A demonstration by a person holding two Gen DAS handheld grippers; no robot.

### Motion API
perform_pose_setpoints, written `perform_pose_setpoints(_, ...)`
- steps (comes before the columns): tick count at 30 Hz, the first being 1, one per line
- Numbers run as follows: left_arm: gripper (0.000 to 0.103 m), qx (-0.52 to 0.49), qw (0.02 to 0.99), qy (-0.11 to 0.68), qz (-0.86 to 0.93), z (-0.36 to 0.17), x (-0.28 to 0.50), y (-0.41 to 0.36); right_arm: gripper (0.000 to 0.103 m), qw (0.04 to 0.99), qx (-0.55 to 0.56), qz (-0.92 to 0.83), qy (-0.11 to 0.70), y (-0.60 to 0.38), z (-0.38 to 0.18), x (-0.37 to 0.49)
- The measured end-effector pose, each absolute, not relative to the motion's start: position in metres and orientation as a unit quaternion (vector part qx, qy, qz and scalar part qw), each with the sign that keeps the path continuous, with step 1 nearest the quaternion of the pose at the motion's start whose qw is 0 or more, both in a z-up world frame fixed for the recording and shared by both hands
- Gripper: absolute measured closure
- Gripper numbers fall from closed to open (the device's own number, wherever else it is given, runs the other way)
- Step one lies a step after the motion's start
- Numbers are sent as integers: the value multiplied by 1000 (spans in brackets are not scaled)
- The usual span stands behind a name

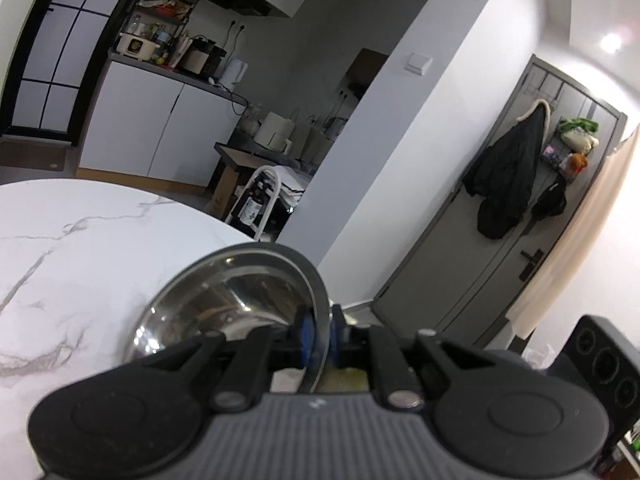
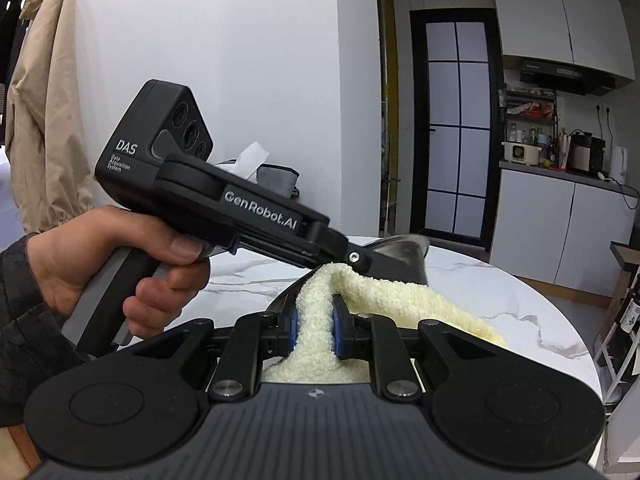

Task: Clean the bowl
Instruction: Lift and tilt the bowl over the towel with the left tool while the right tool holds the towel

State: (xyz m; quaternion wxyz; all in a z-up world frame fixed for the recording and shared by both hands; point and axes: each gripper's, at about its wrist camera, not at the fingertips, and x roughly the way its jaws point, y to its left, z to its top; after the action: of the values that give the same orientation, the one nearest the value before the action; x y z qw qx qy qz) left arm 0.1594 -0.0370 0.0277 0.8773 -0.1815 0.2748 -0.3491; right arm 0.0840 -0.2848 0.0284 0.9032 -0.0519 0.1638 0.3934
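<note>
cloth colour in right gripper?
Pale yellow towel cloth; clearest in the right wrist view, pinched in the right gripper.

You are working at a white marble table [image 1: 80,240] with grey veins, in a room with plain white walls [image 2: 208,60]. Beyond it you see a kitchen counter [image 1: 168,70] crowded with appliances over white cabinets [image 1: 152,128], and a range hood [image 2: 568,74] under upper cupboards. A black-framed glass door [image 2: 458,120] stands beside them. A dark coat [image 1: 508,176] hangs on the grey door [image 1: 480,272], and a ceiling light [image 1: 610,42] glares above.
</note>
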Motion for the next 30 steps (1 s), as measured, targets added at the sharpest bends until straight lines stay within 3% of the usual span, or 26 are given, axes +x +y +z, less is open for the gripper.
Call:
perform_pose_setpoints(14,88,-255,849,244,-393,37,155,-36,87,896,-84,405,164,-269,30,78)
perform_pose_setpoints(25,87,-220,862,244,-385,38,147,-39,88,906,-77,386,156,-281,37,76)
perform_pose_setpoints(30,91,-226,865,249,-373,35,148,-33,88,912,-61,378,147,-291,42,75)
